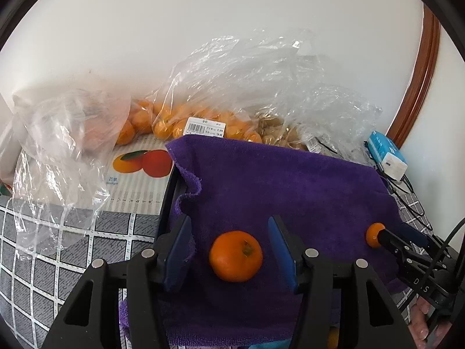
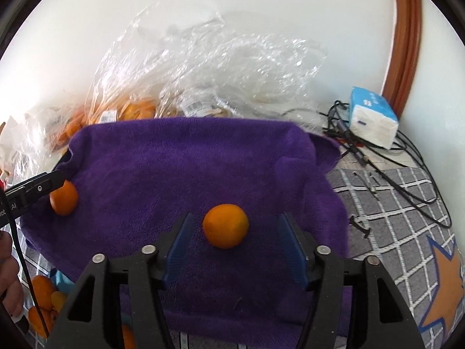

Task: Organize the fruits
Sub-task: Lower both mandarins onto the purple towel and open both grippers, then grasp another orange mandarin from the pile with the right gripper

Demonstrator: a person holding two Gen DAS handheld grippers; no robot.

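A purple towel (image 1: 290,180) is spread over a dark-rimmed holder, and two small oranges lie on it. In the left wrist view one orange (image 1: 235,256), stem up, sits between the blue pads of my left gripper (image 1: 229,224), with a gap on each side, so the gripper is open. In the right wrist view the other orange (image 2: 225,226) rests on the towel (image 2: 189,160) between the pads of my right gripper (image 2: 237,218), also untouched and open. Each gripper shows at the edge of the other's view, beside its own orange (image 1: 375,235) (image 2: 64,197).
Crumpled clear plastic bags (image 1: 232,81) holding more oranges (image 1: 174,125) lean on the white wall behind the towel. A blue-and-white tissue pack (image 2: 372,116) and black cables (image 2: 392,174) lie to the right on a grey checked cloth (image 2: 392,212). Loose oranges (image 2: 40,293) sit at the lower left.
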